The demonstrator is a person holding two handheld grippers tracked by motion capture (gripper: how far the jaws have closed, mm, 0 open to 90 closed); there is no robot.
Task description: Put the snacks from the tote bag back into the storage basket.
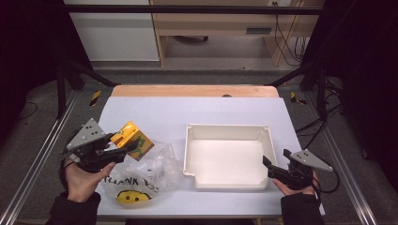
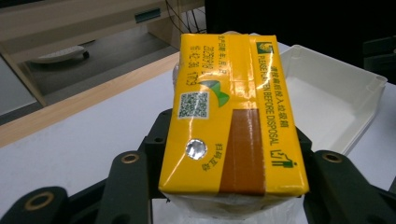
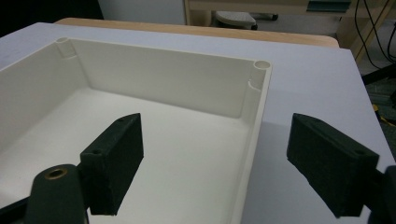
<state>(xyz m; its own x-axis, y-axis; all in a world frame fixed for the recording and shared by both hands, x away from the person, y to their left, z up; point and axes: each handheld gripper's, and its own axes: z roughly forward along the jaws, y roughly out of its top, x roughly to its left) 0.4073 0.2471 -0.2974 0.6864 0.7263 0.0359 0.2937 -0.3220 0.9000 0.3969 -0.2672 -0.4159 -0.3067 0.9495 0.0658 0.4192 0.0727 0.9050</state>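
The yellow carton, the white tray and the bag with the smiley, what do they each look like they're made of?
The yellow carton, held by the left hand-held gripper, looks like coated paperboard: glossy printed faces, sharp folds, a foil straw-hole seal. The white tray looks like rigid moulded plastic, matt, with rounded corner posts. The bag seems thin clear plastic film: crinkled, shiny, see-through.

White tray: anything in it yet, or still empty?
Empty: the white tray has a bare floor; the yellow carton is still in the left tool.
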